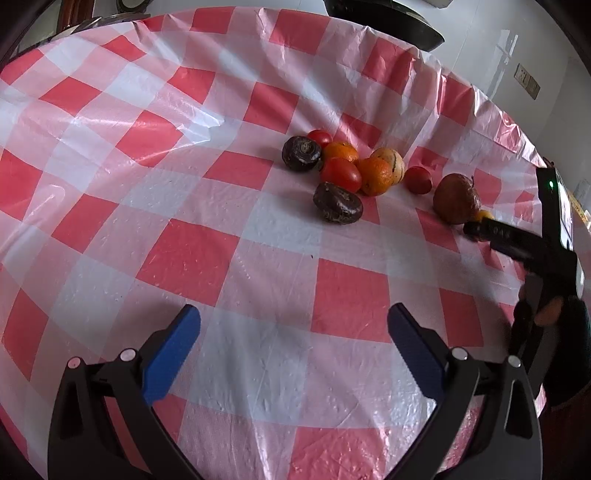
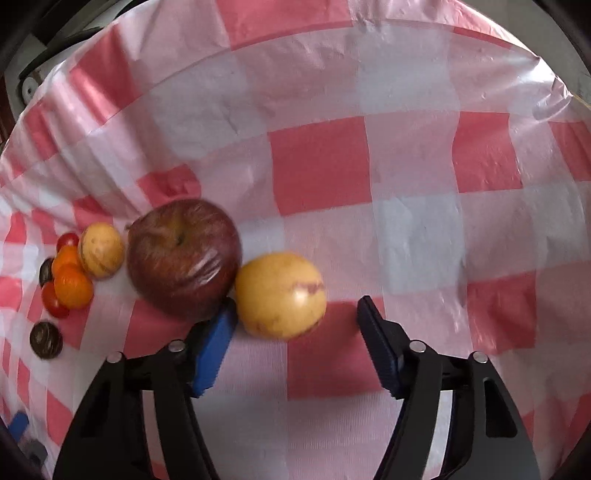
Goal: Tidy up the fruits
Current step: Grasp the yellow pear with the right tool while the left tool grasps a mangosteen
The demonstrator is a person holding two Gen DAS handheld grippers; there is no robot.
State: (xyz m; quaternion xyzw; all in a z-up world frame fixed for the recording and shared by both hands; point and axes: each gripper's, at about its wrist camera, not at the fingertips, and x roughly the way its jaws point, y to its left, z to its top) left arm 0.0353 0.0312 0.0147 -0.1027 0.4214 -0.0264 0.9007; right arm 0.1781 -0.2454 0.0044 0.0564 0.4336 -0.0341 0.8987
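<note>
On the red-and-white checked cloth (image 1: 258,258) lies a cluster of fruit: two dark round fruits (image 1: 338,203), three tomatoes (image 1: 341,174), two oranges (image 1: 376,175) and a pale yellow fruit (image 1: 391,162). To their right sits a brownish-red apple (image 1: 456,199). My left gripper (image 1: 294,310) is open and empty over bare cloth, well short of the cluster. My right gripper (image 2: 298,302) is open around a yellow fruit (image 2: 280,295) that rests against the apple (image 2: 183,256). Its left pad (image 2: 216,350) is at the fruit's side. The right pad (image 2: 380,347) stands apart from it.
The cloth's far edge (image 1: 461,85) drops off toward a white wall with a switch plate (image 1: 527,79). A dark pan-like object (image 1: 388,22) sits beyond the table. A hand (image 1: 550,310) holds the right gripper (image 1: 480,229) at the right edge of the view.
</note>
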